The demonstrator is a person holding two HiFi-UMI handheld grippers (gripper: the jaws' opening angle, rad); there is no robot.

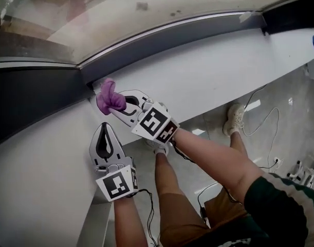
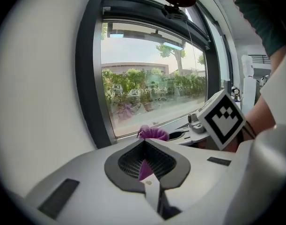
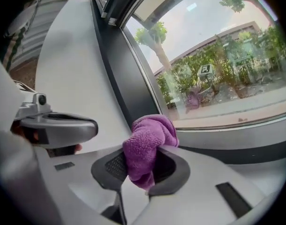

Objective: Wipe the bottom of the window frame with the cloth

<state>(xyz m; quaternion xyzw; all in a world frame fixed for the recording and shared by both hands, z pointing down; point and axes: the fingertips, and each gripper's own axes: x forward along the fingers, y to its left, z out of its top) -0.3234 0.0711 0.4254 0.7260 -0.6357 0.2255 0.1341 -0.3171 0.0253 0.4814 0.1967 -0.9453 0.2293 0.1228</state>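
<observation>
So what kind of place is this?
Probably indoors, in a room right beside a big window: there is a dark window frame above a white sill, trees outside the glass, and a shiny tiled floor below.

Counting as I go: two grippers, my left gripper (image 1: pixel 105 126) and my right gripper (image 1: pixel 119 106). Two marker cubes, the left cube (image 1: pixel 118 184) and the right cube (image 1: pixel 157 123). One purple cloth (image 1: pixel 107 96). One window (image 2: pixel 152 93). One white sill (image 1: pixel 213 71).

Purple cloth (image 1: pixel 108 96) bunched beside dark window frame (image 1: pixel 172 37).
</observation>
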